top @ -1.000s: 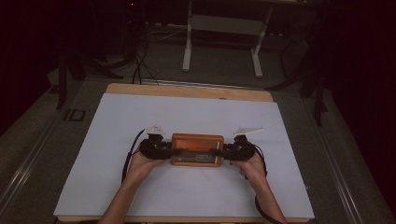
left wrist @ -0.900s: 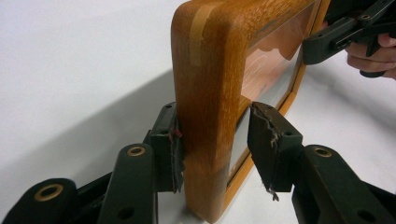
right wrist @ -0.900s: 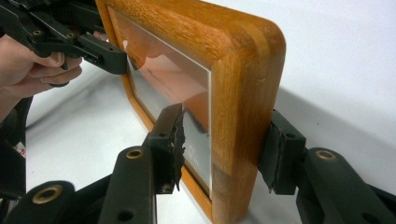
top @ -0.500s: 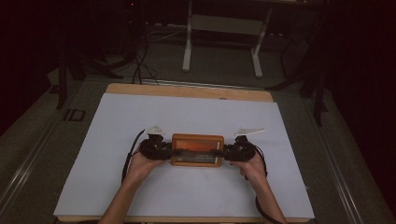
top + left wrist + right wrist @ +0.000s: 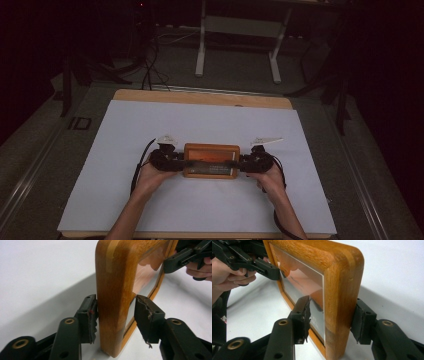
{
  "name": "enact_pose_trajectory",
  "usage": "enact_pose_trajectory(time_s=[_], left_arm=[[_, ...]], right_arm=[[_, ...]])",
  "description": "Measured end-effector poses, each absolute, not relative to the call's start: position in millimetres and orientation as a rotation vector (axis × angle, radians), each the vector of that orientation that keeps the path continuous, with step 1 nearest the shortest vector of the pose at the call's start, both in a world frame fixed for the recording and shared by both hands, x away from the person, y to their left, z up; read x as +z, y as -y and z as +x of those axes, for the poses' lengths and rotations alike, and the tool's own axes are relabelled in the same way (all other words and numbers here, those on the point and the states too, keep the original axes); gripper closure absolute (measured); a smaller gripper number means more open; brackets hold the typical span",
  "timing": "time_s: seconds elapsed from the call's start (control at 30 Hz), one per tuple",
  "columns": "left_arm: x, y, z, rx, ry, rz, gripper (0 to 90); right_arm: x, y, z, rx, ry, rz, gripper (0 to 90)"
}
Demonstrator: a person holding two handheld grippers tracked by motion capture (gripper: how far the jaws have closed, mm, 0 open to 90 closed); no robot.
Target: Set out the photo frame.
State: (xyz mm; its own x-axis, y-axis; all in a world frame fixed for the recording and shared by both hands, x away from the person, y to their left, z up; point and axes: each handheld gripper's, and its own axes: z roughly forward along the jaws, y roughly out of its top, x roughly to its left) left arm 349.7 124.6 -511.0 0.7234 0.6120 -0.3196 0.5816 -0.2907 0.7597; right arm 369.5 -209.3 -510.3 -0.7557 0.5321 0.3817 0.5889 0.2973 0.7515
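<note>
A white sheet (image 5: 200,130) covers a wood-edged table (image 5: 200,96) on a dim floor, with a white stand (image 5: 237,30) and cables beyond; nothing lies between the hands and the wooden picture frame (image 5: 211,160), which sits near the table's middle. The high view shows the frame held from both short ends, the left gripper (image 5: 176,161) at its left end and the right gripper (image 5: 246,162) at its right, a hand behind each. The left gripper view adds what that view cannot: the frame (image 5: 113,290) stands on edge, its glazed face turned aside. Here the jaws straddle the frame's end rail; the left pad touches the wood, the right pad stands just off it, so the grip is not fully closed. In the right gripper view the frame (image 5: 339,285) sits between jaws part open: one pad against the rail's back, the other beside the glass, contact uncertain.
</note>
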Motion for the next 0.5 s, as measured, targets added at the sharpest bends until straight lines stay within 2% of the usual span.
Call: enact_pose_trajectory(time_s=[0.5], left_arm=[[-497, -138, 347, 0.113, -0.944, 1.984, 43.3]], right_arm=[[-496, 220, 368, -1.452, 2.534, -1.085, 43.8]])
